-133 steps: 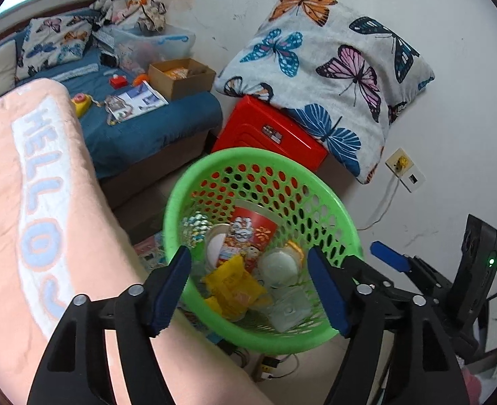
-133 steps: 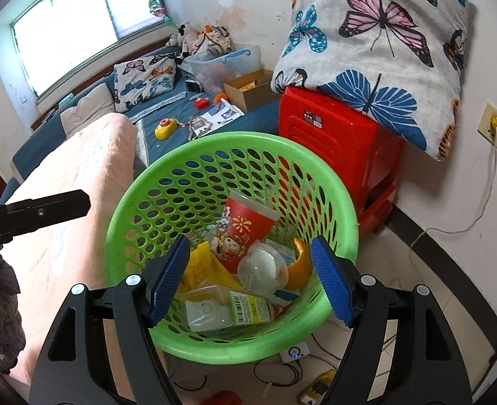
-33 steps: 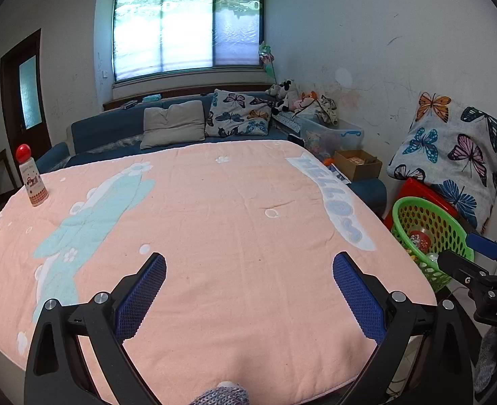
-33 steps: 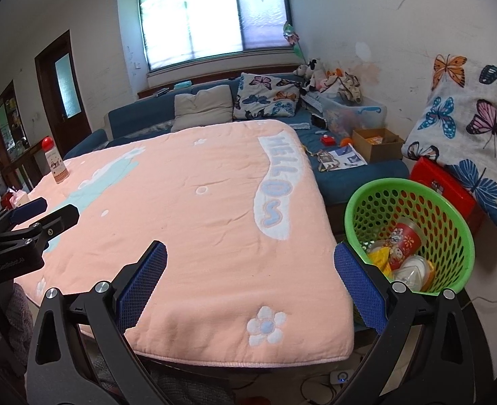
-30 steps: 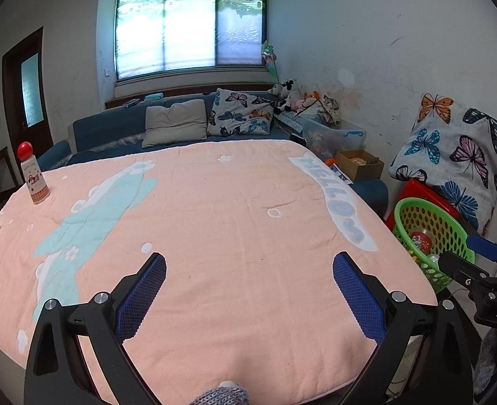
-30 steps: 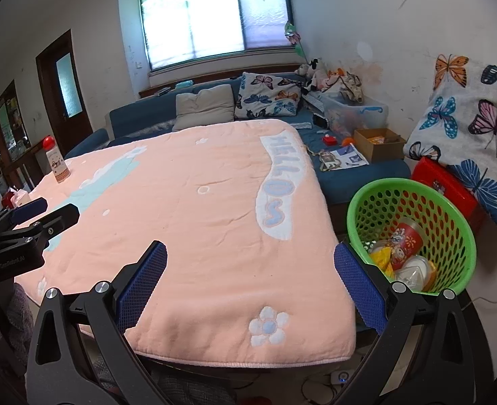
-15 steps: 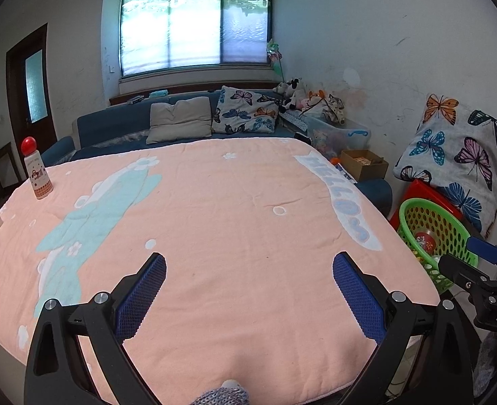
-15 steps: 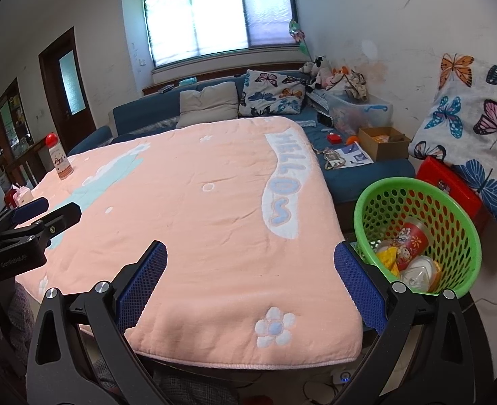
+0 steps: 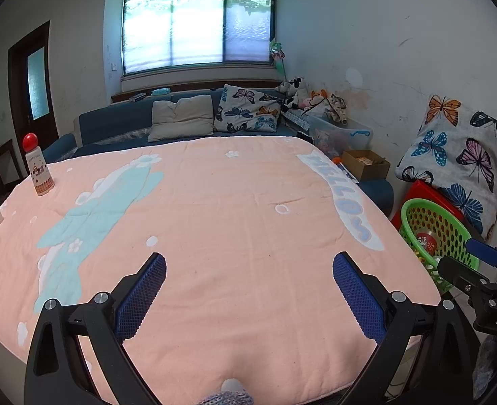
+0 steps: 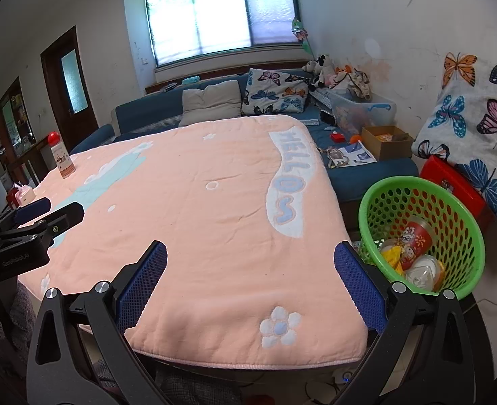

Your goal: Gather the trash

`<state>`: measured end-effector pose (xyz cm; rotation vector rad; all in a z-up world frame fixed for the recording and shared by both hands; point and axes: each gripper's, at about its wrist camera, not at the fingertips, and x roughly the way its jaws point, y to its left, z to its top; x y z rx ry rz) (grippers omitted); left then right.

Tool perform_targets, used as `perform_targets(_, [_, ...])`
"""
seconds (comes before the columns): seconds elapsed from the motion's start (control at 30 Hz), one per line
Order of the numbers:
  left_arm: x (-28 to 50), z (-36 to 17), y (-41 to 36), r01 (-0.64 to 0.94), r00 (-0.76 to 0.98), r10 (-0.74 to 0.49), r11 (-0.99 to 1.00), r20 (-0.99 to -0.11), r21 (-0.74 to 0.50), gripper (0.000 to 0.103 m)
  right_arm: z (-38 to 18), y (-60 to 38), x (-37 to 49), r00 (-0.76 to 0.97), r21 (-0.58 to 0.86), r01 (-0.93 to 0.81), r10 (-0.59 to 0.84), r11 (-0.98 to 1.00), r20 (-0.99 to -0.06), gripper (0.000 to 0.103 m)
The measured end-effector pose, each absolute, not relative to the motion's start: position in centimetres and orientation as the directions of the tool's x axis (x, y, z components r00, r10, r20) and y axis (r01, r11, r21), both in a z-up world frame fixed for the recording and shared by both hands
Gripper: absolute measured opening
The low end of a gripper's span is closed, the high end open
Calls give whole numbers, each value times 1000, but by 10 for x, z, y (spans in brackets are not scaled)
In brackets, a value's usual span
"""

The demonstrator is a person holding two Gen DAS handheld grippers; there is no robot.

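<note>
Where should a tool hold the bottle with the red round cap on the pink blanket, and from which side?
Grip the bottle across its straight body, below the red cap. It stands upright near the far left corner of the pink blanket, so coming level from the front with the left tool, open now, seems best; the round cap could slip.

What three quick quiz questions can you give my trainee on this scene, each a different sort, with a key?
1. True or false: the left gripper is shut on a piece of trash.
2. Where does the green basket stand? A) on the pink blanket B) beside the table, in front of the red stool C) on the sofa
3. Fill in: the bottle on the pink blanket has a ____ cap.

Key: 1 false, both it and the right gripper are open and empty; 2 B, by the red stool; 3 red.
</note>
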<state>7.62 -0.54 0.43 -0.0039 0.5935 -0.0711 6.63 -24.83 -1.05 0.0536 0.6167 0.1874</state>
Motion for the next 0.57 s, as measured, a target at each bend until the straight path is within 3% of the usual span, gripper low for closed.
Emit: perform_targets(0.57, [76, 0, 2, 38, 821, -59, 998, -569, -49, 96, -14, -245, 68, 794, 104, -166, 196, 981, -575, 98])
